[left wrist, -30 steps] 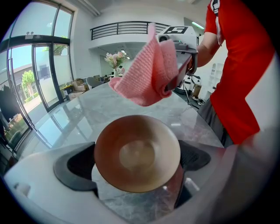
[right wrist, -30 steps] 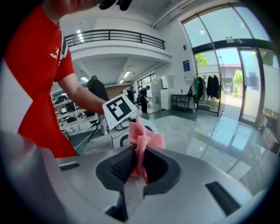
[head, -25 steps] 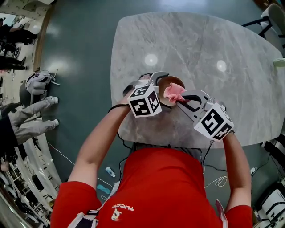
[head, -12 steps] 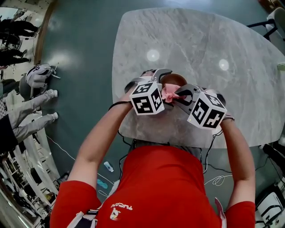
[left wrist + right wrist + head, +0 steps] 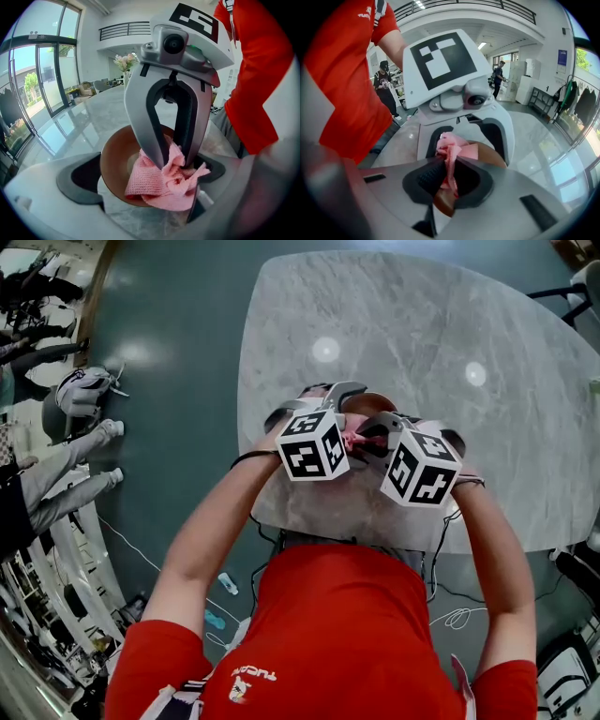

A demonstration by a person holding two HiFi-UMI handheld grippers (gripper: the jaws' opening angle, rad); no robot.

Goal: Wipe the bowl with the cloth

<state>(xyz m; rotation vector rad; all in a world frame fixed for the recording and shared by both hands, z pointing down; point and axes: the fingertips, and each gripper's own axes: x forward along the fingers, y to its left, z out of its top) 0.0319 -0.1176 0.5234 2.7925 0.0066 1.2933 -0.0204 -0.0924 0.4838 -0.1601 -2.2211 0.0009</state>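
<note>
Pink cloth (image 5: 457, 149) pinched by R gripper (image 5: 447, 180); L gripper (image 5: 147, 174) clasps bowl (image 5: 115, 161); head view hides both grips.

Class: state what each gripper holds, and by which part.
The right gripper pinches the pink cloth by a bunched fold; the left gripper clasps the brown bowl across its outer sides.

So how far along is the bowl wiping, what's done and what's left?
Done: the left claw braces the brown bowl by its sides, and the right claw is shut on the pink cloth. In hand: the cloth is pressed inside the bowl, towards one side. Left: the bare part of the inside probably needs a pass, though I can't tell what has been wiped.
</note>
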